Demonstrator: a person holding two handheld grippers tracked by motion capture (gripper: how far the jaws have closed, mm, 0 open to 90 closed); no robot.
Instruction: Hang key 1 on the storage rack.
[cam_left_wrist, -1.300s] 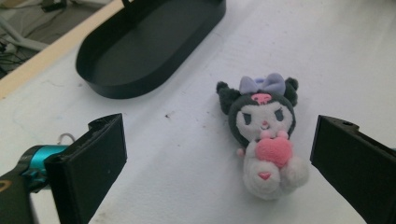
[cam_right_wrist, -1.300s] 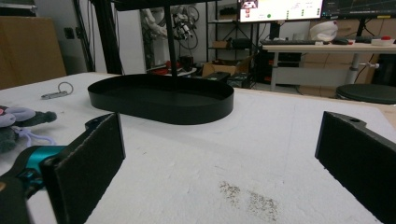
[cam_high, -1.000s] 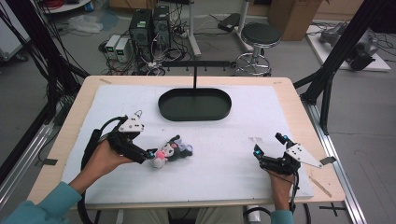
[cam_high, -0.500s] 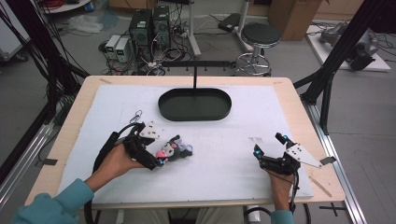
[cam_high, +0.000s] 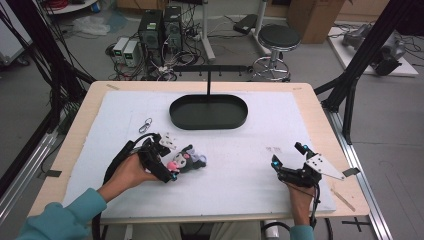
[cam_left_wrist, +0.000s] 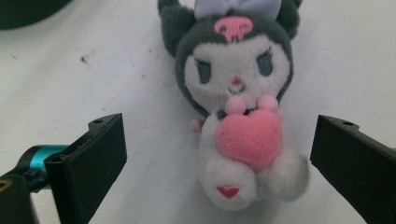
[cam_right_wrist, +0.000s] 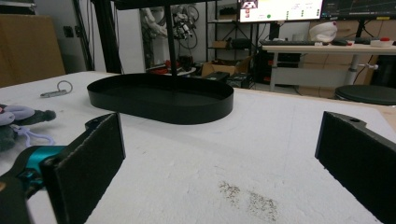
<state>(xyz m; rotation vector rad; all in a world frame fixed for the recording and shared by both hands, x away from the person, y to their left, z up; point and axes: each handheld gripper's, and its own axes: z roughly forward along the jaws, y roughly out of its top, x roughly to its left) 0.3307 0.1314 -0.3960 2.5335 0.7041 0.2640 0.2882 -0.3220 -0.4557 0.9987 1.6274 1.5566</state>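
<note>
A small plush toy (cam_high: 187, 161) with a dark hood, a white face and a pink heart lies on the white mat left of centre. My left gripper (cam_high: 169, 161) is open right at the plush. In the left gripper view the plush (cam_left_wrist: 240, 116) lies between the two spread jaws of the left gripper (cam_left_wrist: 219, 140), touching neither. My right gripper (cam_high: 286, 154) rests open near the front right of the mat, with nothing between its jaws (cam_right_wrist: 219, 135). The plush (cam_right_wrist: 14, 119) appears at the left edge of the right gripper view.
A black oval tray (cam_high: 208, 125) with an upright post and crossbar (cam_high: 208, 80) stands at the middle back; the tray (cam_right_wrist: 163, 107) is also ahead in the right gripper view. A metal clip (cam_high: 145, 125) lies left of the tray. The table's wooden edge (cam_high: 320, 115) frames the mat.
My left gripper has moved right to the plush, so the toy now lies between its open jaws. The right gripper has stayed put.
</note>
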